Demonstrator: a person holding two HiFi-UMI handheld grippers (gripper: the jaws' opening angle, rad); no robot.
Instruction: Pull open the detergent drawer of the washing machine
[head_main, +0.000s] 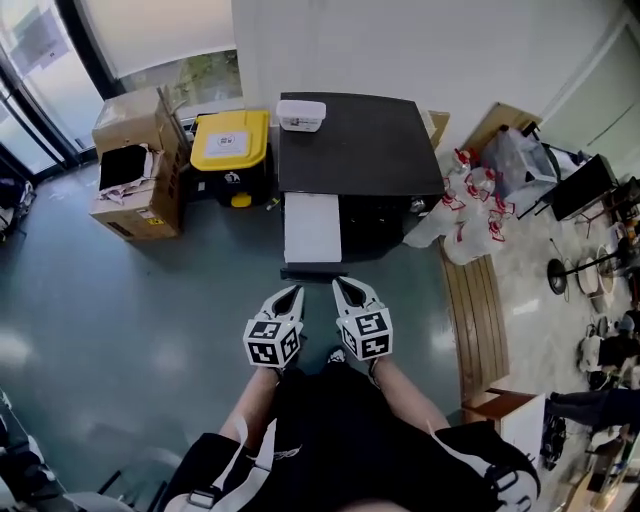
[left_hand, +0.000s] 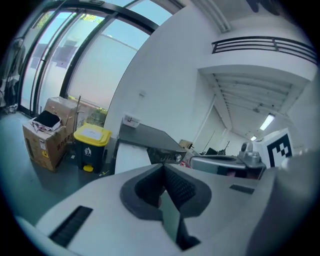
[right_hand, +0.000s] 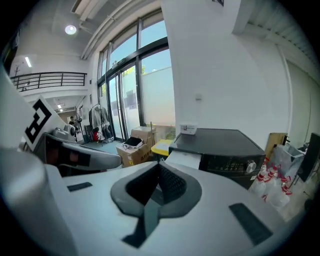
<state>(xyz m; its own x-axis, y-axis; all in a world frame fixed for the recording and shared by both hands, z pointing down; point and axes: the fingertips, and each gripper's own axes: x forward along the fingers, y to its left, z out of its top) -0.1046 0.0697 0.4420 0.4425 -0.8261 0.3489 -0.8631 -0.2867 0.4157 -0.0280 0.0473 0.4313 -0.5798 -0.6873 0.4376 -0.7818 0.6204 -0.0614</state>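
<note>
Fingers of the left gripper are closed together with nothing between them, and the fingers of the right gripper are likewise closed and empty. Both grippers are held side by side in front of the person, tips pointing toward the washing machine, and neither touches it. The machine is the dark-topped unit straight ahead, standing against the wall. The detergent drawer is judged to be the white panel at the left end of the machine front, directly beside the dark control panel. Whether it is already partly out cannot be told from these views. The drawer lies directly ahead of the left gripper, while the right gripper lines up nearer the drawer's right edge and the control panel, so the left gripper has the straighter approach. Drawer travel is judged to run from the machine front toward the person. The closed fingers would have to part before a grip on the drawer front. A yellow-lidded bin stands just left of the machine, clear of the pull path.
</note>
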